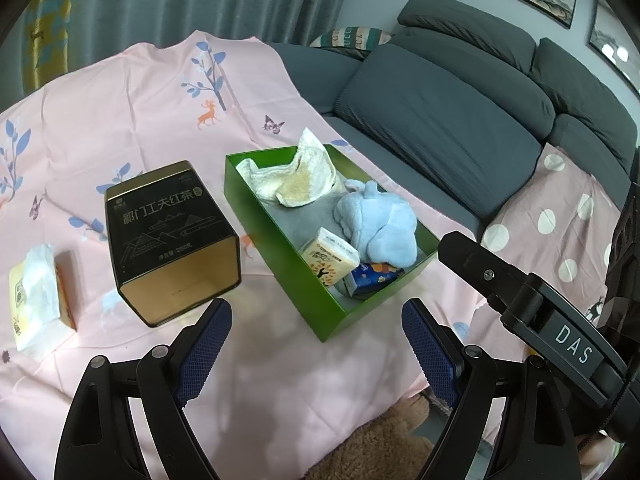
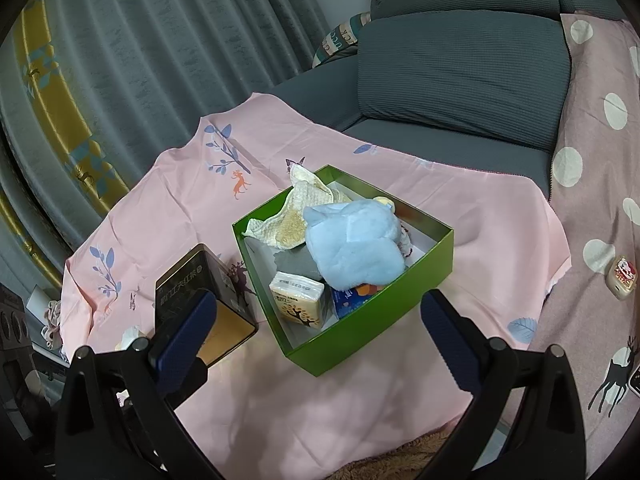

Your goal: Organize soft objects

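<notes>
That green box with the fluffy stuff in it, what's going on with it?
A person is tidying soft things into the green box using two hand-held clamps. It already holds a blue plush toy, a cream cloth and two tissue packs. Both the left tool and right tool hover open and empty above the pink sheet. An opened tissue pack and a black tea tin sit outside.

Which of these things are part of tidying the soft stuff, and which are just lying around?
Job: green box, blue plush, cream cloth, tissue packs, loose tissue pack.
Lying about: tea tin, sofa, curtain.
</notes>
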### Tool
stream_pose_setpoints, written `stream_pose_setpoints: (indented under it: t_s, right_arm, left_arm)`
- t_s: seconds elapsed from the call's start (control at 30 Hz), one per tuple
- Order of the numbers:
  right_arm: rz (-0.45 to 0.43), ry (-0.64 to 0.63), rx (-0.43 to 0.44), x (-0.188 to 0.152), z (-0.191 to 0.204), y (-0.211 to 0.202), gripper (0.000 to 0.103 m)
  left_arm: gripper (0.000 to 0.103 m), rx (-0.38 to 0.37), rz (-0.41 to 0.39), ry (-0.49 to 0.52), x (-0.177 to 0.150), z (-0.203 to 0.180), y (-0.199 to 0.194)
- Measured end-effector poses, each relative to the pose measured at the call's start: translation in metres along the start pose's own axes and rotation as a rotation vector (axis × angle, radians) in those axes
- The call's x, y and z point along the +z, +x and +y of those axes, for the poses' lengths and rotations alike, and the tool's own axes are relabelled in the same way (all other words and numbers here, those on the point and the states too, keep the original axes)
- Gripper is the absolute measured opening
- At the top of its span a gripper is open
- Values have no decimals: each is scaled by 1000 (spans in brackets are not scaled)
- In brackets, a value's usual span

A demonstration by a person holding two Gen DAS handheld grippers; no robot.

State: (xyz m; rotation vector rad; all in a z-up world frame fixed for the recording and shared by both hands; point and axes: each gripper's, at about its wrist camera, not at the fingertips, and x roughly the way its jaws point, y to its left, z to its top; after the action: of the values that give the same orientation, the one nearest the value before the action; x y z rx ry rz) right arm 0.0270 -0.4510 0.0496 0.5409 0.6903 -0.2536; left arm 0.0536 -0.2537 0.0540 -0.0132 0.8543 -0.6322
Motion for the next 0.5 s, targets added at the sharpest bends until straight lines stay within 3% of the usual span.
stream_pose_setpoints:
  t_s: [0.5]
  right_arm:
    - [3,4,-24,-4,-1,-3,102]
  left_arm:
    - [87,2,5,1,0,5,-1]
